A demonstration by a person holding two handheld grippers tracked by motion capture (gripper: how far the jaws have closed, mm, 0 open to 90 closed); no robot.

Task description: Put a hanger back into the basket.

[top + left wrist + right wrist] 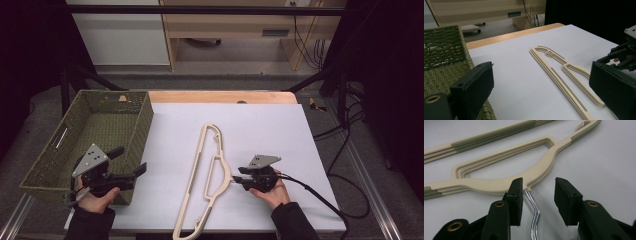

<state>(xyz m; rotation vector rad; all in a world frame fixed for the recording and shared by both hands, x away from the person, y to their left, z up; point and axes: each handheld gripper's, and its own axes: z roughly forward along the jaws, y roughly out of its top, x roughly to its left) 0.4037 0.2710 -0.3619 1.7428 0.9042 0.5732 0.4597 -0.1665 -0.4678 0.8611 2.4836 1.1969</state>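
Observation:
A cream plastic hanger (207, 170) lies flat on the white sheet (265, 130), its length running from near to far. Its chrome hook (535, 212) points towards my right gripper (239, 179). In the right gripper view that gripper (538, 187) straddles the hook, open: one pad sits close beside the wire and the other stands apart from it. The hanger's body (499, 183) lies just beyond the pads. My left gripper (131, 161) hovers open over the near right corner of the green woven basket (145, 125), with nothing between its jaws. The hanger (559, 72) lies ahead of it.
The basket (446, 50) stands at the table's left. A wooden table edge (220, 96) shows behind the sheet. Black cables trail off to the right of the table. In the left gripper view my right gripper (624, 53) sits at the far right.

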